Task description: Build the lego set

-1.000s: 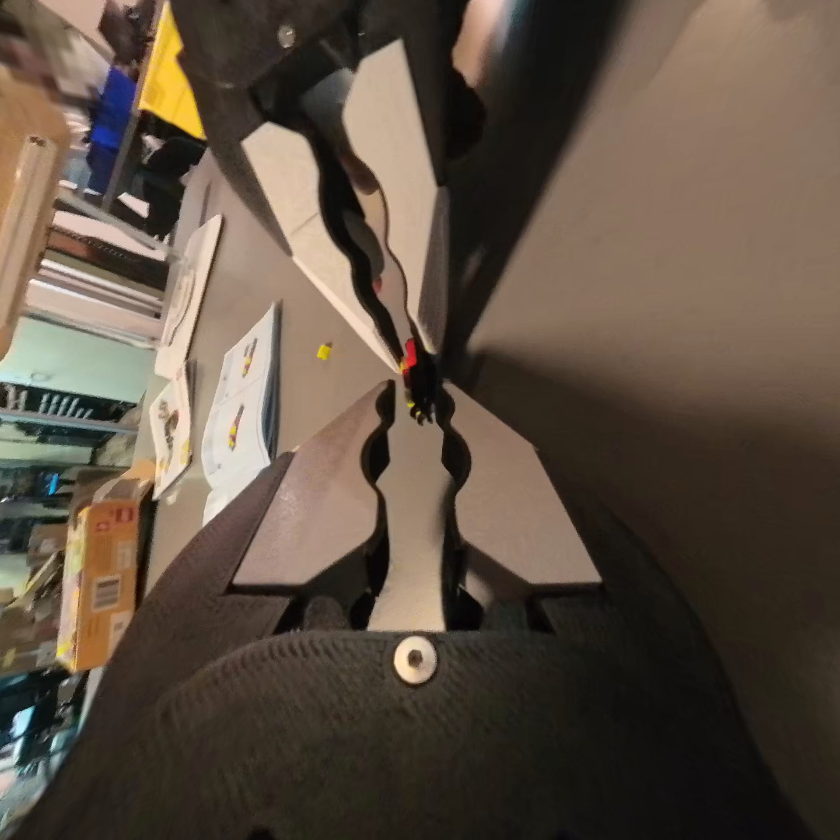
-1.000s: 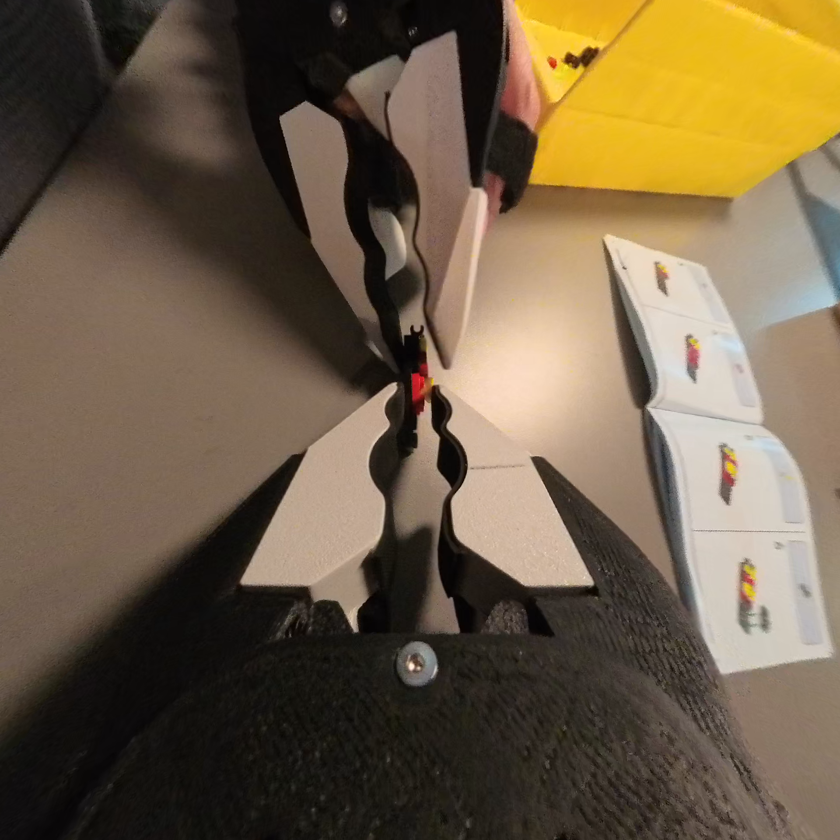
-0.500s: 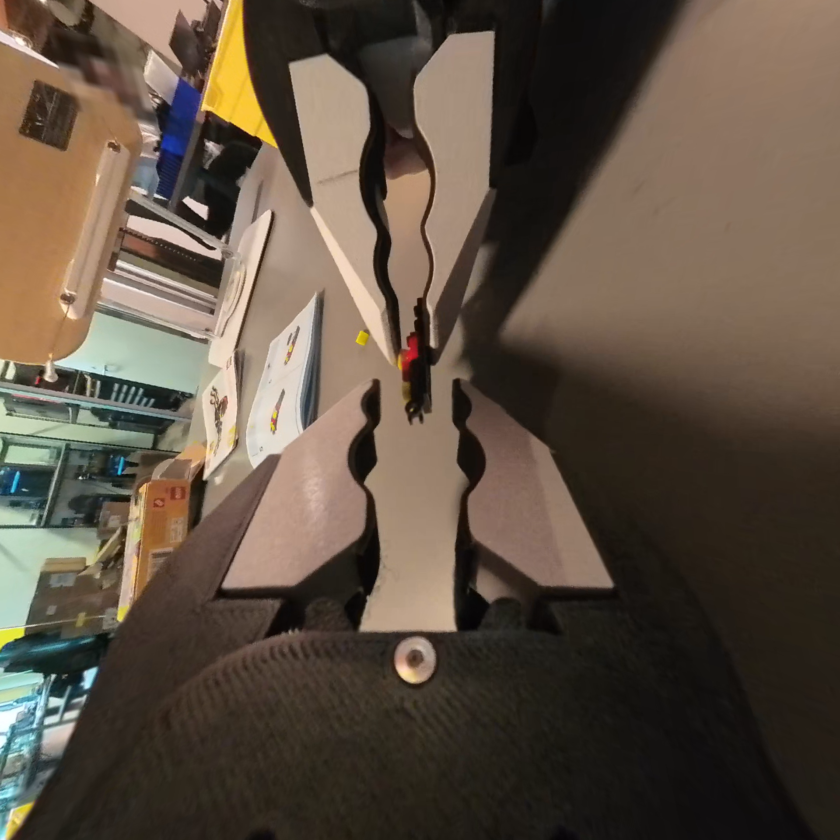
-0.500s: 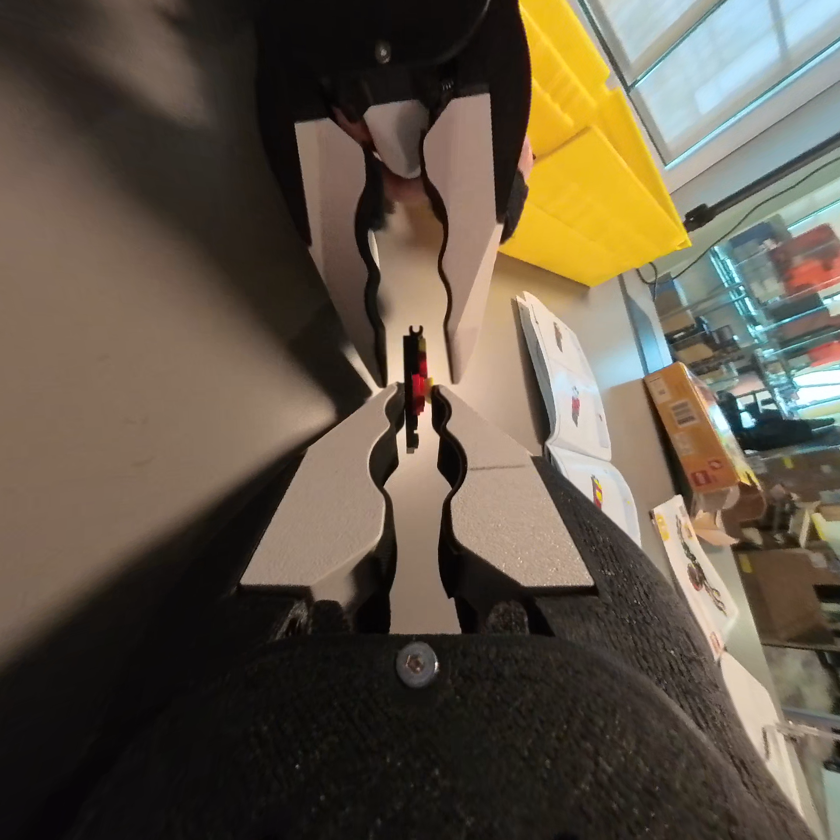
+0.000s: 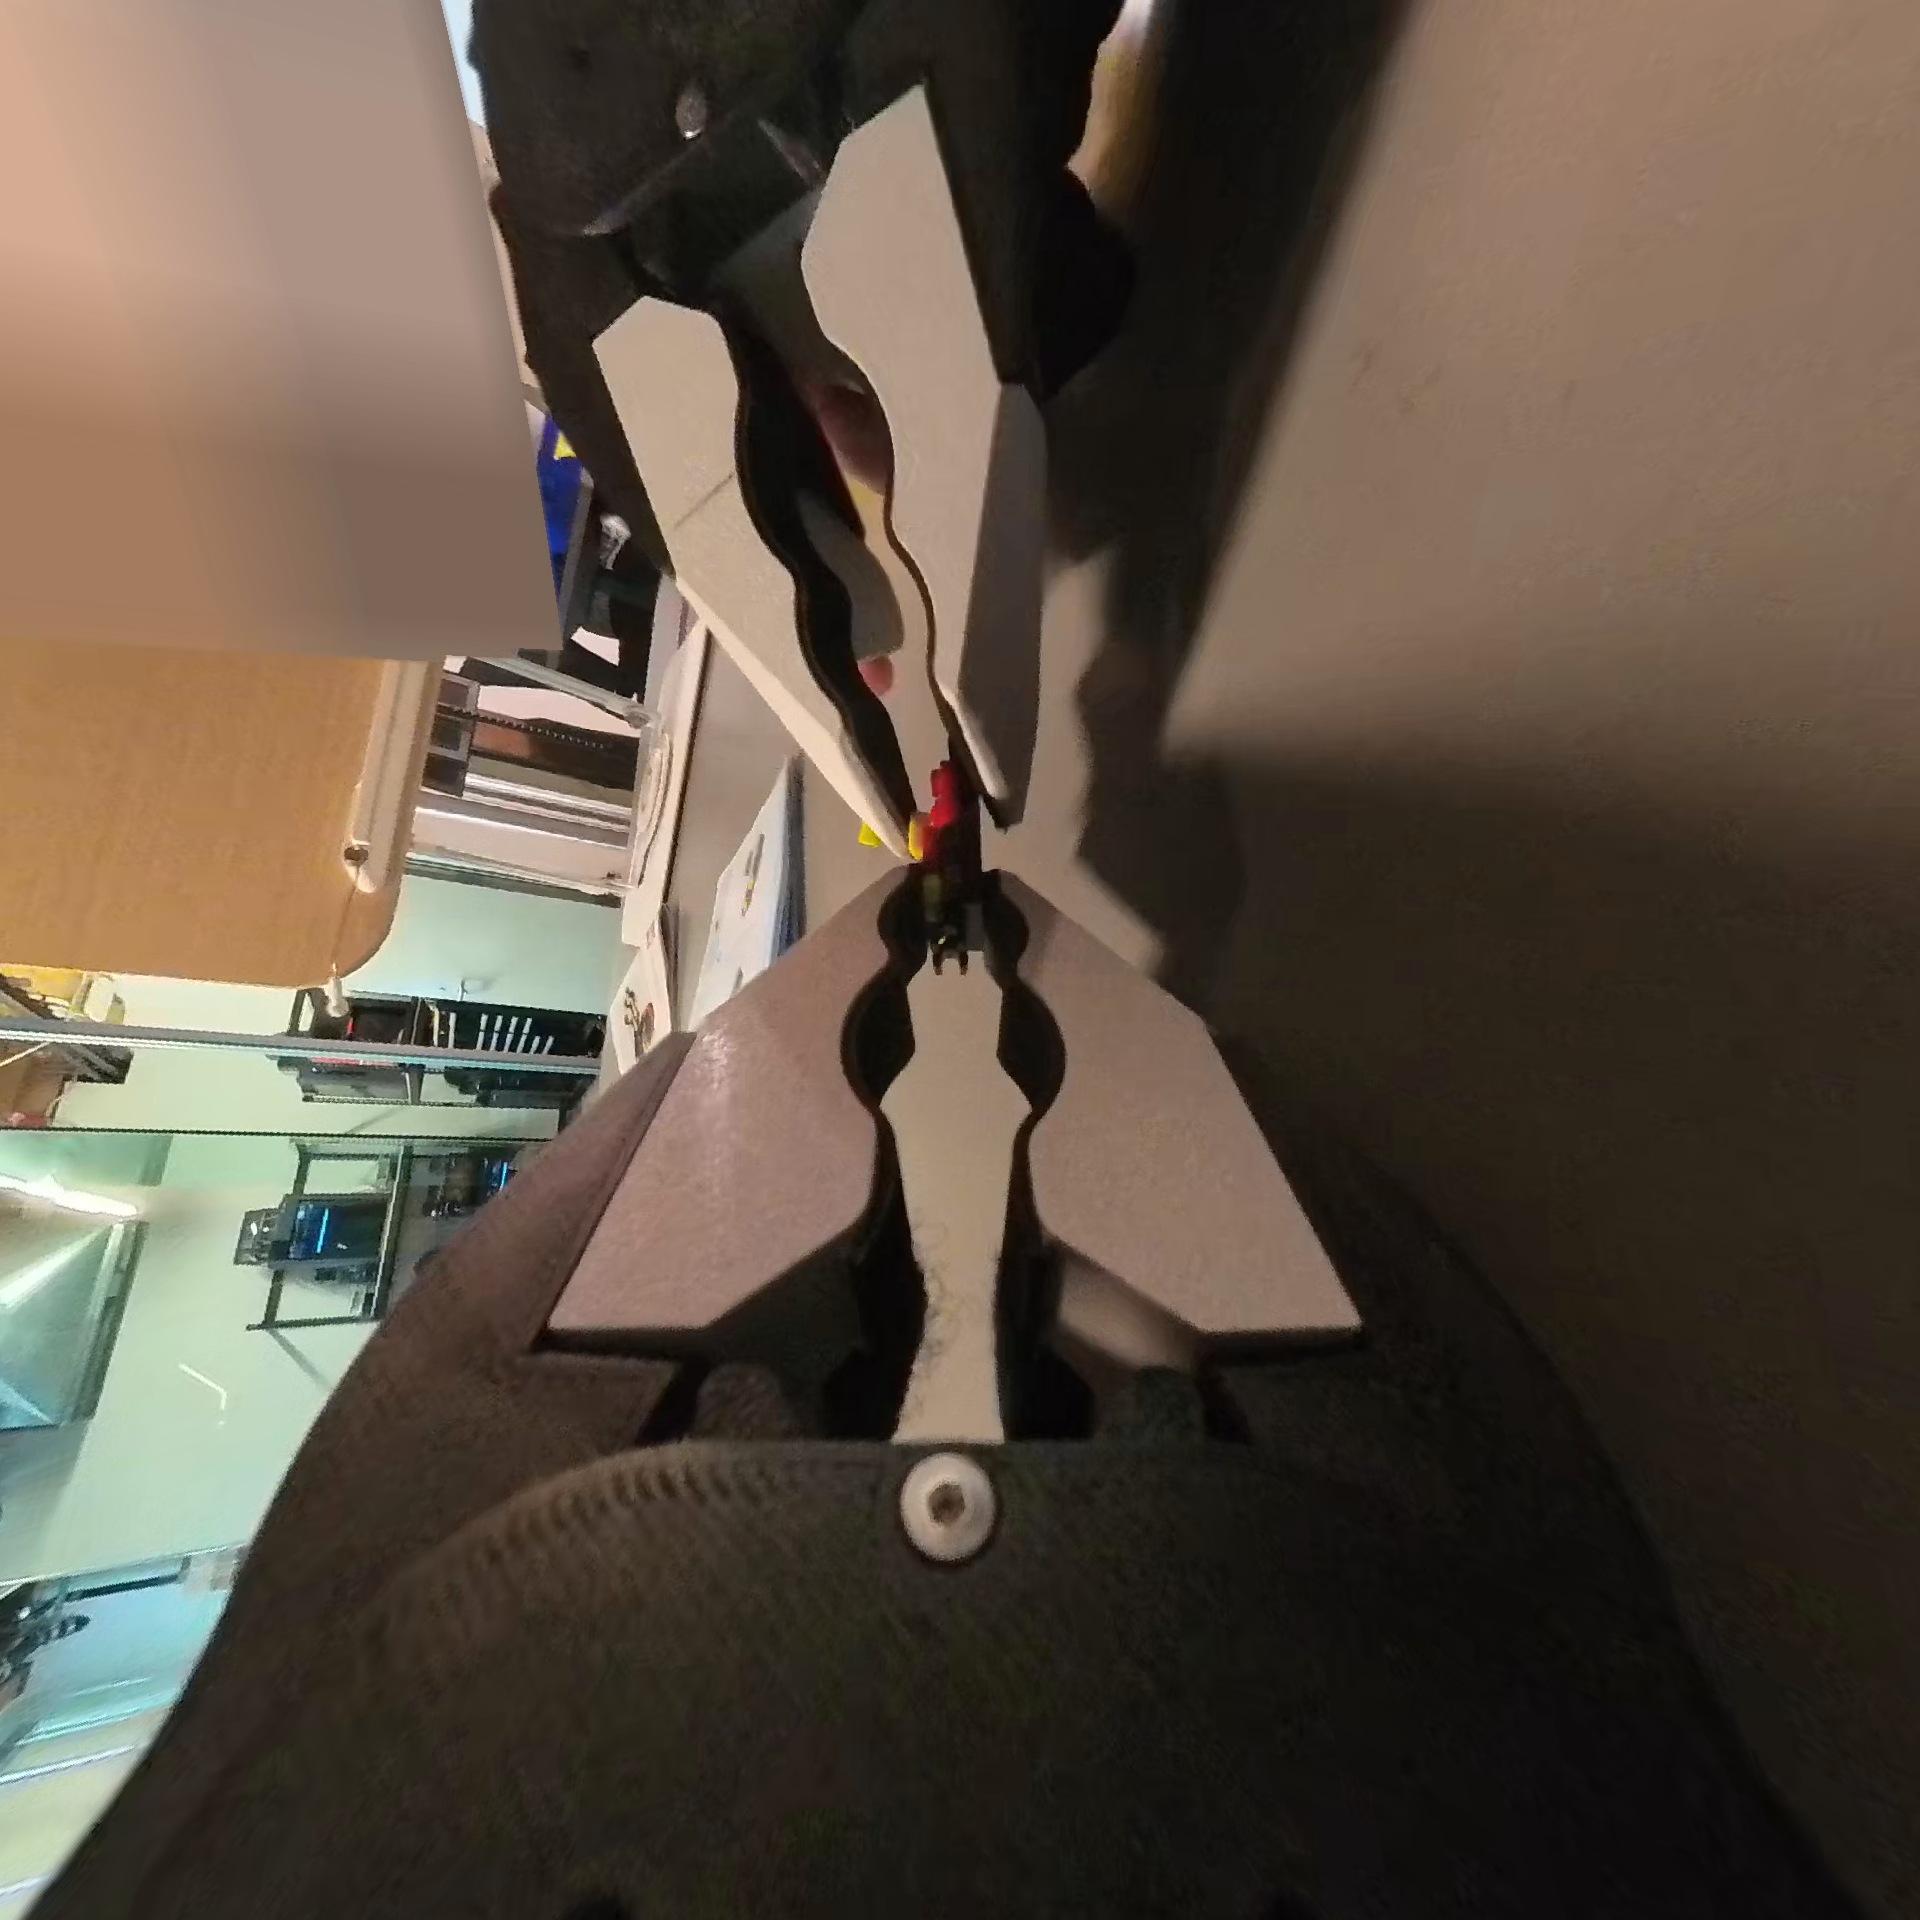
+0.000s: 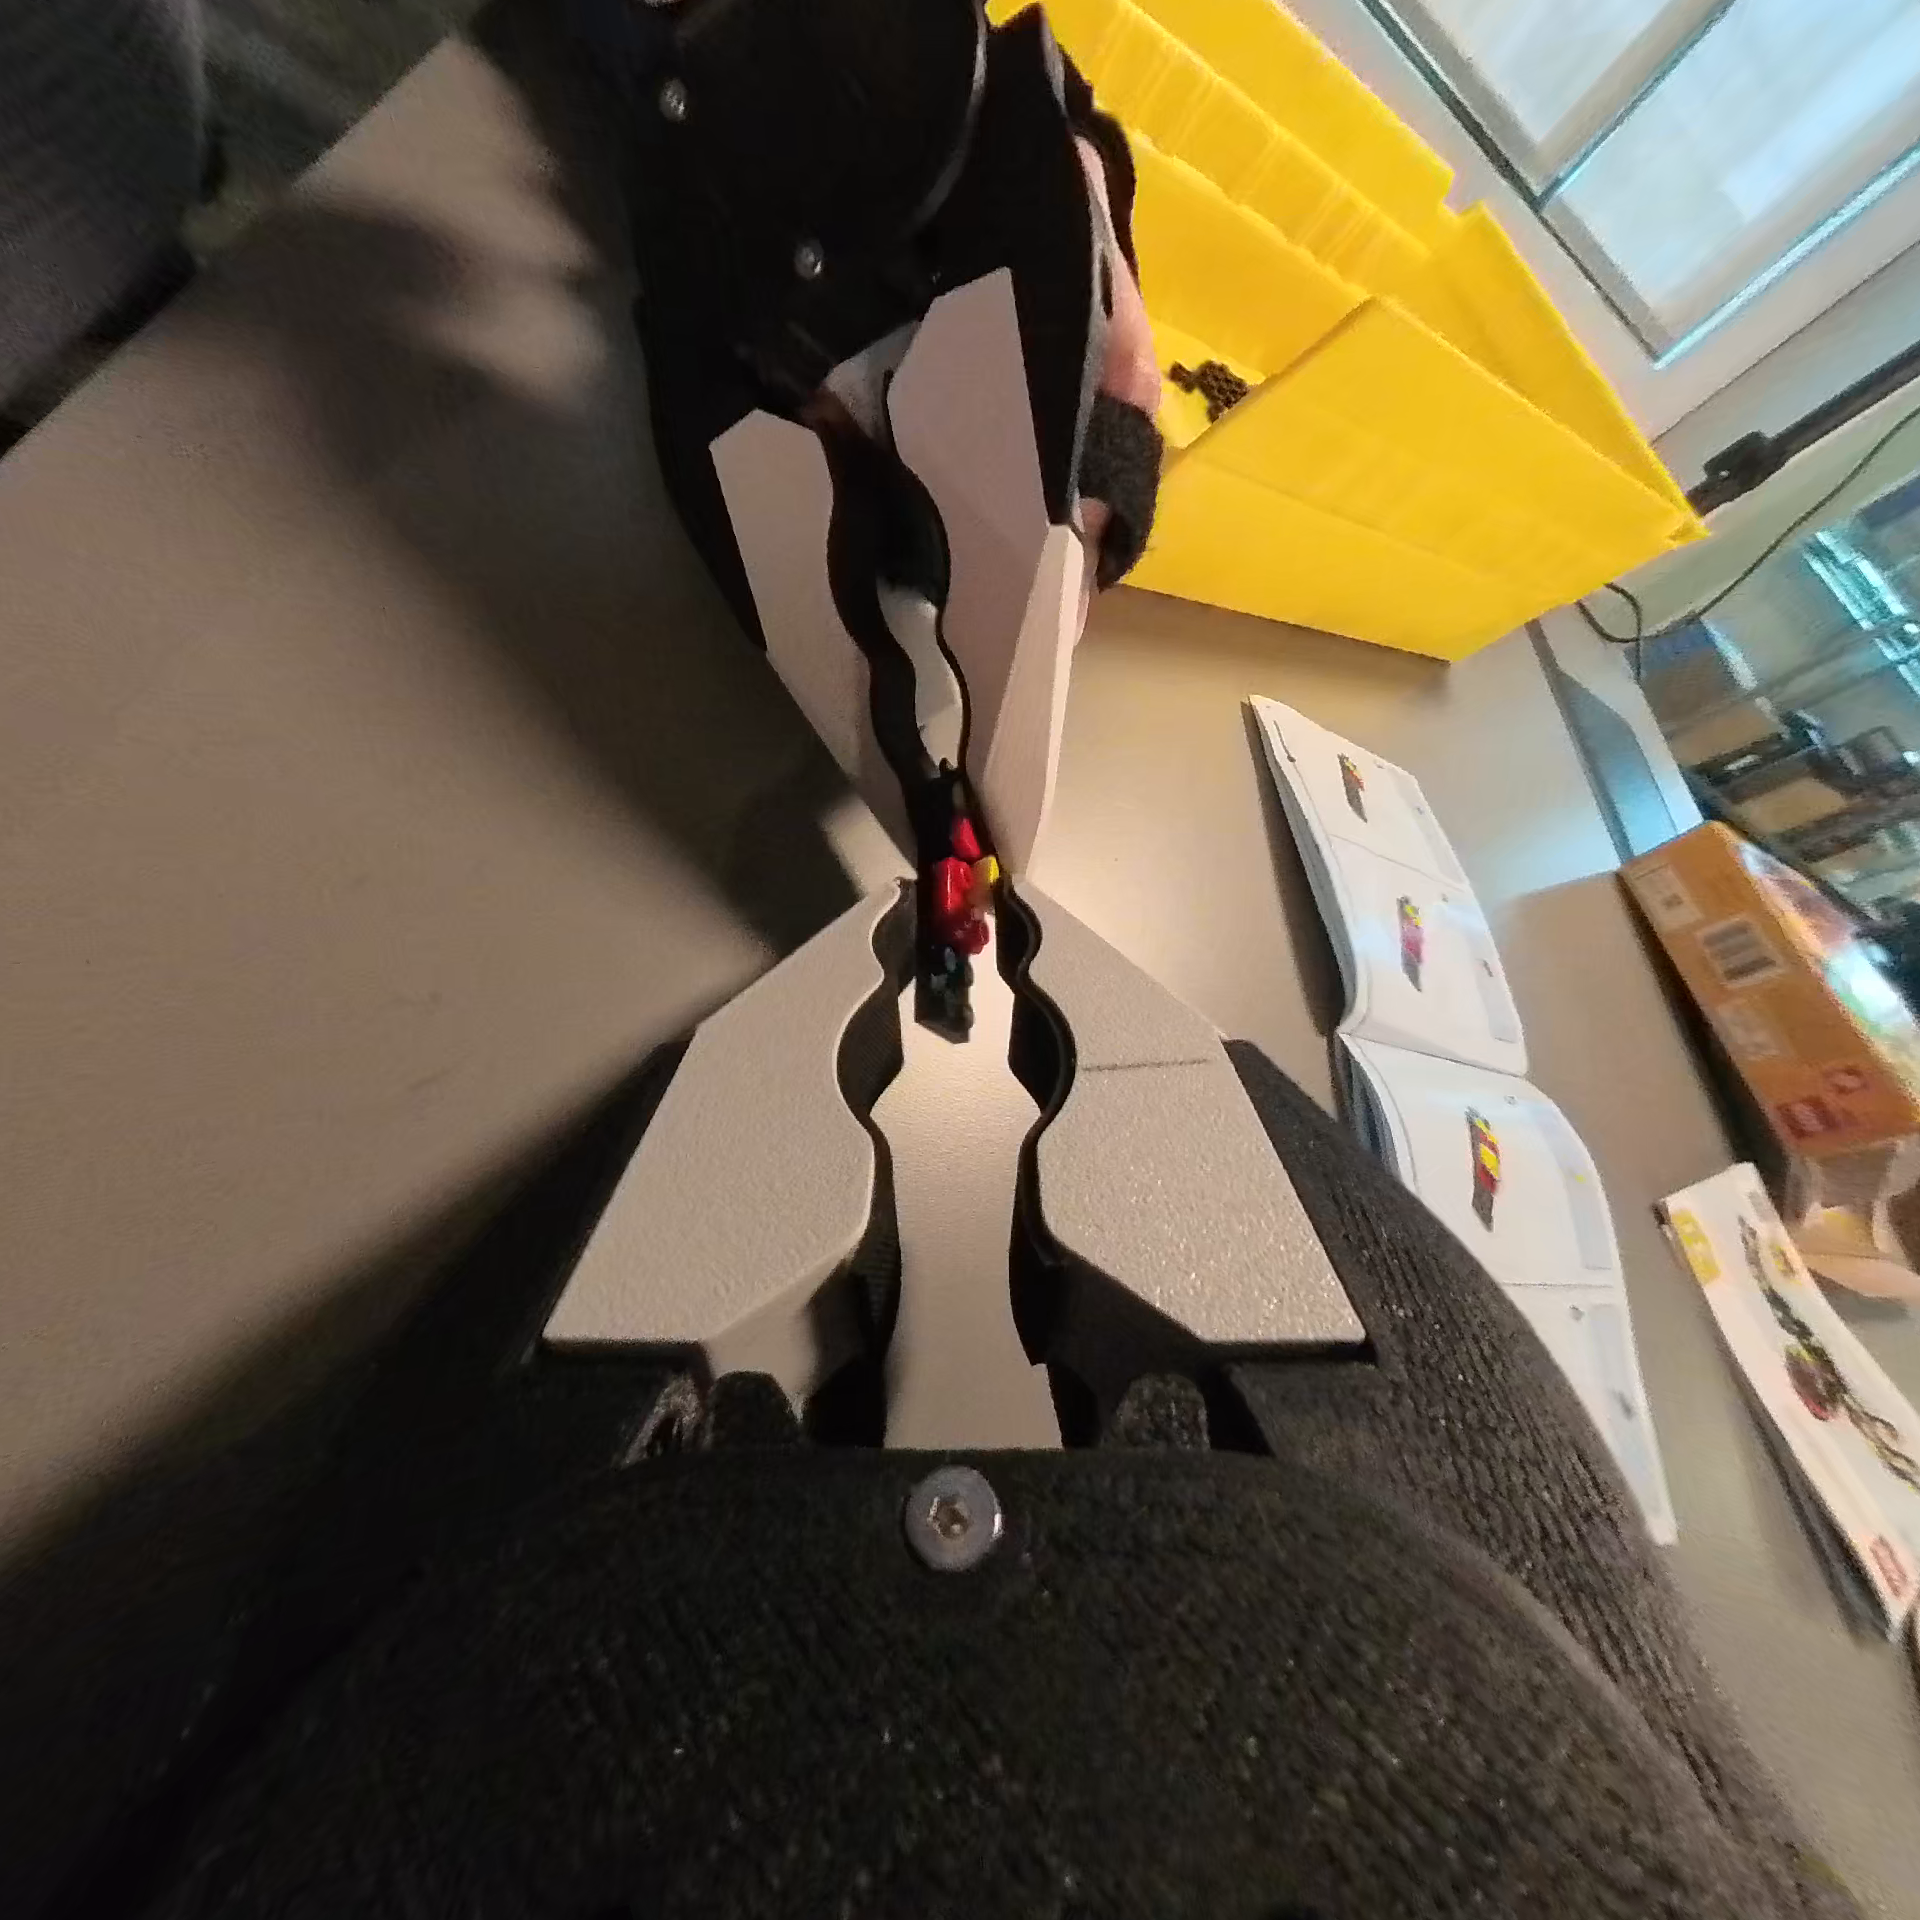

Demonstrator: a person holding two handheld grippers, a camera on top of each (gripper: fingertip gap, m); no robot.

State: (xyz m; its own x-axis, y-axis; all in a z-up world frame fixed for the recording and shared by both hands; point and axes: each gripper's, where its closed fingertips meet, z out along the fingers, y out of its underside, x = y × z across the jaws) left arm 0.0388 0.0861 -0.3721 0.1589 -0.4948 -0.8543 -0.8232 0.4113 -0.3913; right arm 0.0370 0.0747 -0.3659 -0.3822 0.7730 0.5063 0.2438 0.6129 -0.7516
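Note:
A small lego assembly (image 6: 951, 914), a black plate with red and yellow bricks on it, hangs in the air above the grey table (image 6: 312, 831). My right gripper (image 6: 953, 900) is shut on its near end. My left gripper comes in from the top of the right wrist view, with its fingertips (image 6: 1013, 831) closed on the far end. In the left wrist view my left gripper (image 5: 953, 885) is shut on the black end of the lego assembly (image 5: 948, 904). There the right gripper's fingertips (image 5: 987, 790) pinch the red and yellow end from above.
Yellow bins (image 6: 1403, 436) stand at the back of the table. An open instruction booklet (image 6: 1434, 935), an orange box (image 6: 1787, 997) and a second booklet (image 6: 1818, 1382) lie to the right. A small loose yellow piece (image 5: 868, 834) lies on the table. Less than 4 cm separates the two grippers' tips.
My left gripper was open half a second ago and has shut on the lego assembly. My right gripper has kept its hold. Both grippers have tilted.

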